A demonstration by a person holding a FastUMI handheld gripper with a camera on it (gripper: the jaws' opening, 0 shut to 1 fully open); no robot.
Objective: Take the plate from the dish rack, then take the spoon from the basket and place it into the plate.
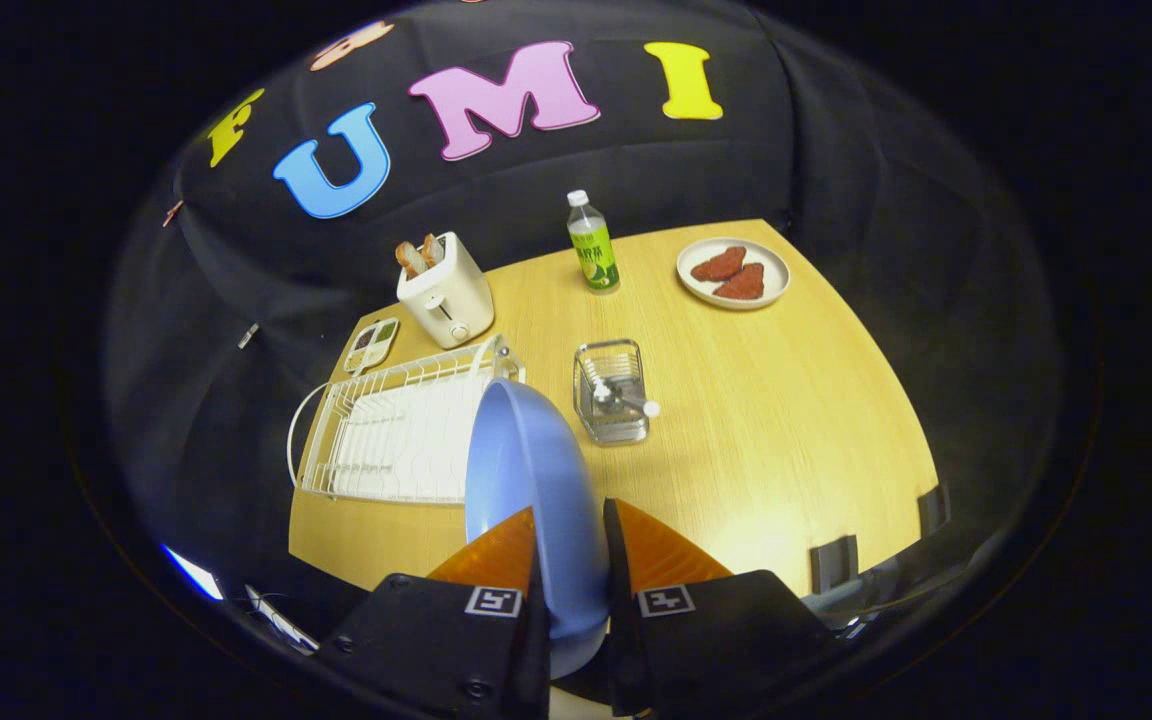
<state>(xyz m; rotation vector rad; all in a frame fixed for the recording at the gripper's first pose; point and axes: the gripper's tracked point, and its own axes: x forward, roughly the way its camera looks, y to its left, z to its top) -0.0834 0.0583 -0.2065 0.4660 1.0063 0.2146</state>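
Now: Plate Lifted, Spoon Waits

Clamped on the smooth, round blue plate [526, 470], held on edge, the tongs [570, 545] hover above the white wire dish rack [396, 440] at ten o'clock. Next, I judge, the plate goes flat on the wood-grain table [786, 420]. Spoon [626, 400] lies in the metal mesh basket [611, 390] at twelve o'clock.

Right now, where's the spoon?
In the gripper view, the spoon sits in the wire basket, beyond the fingers, right of the dish rack and the blue plate clamped in the gripper.
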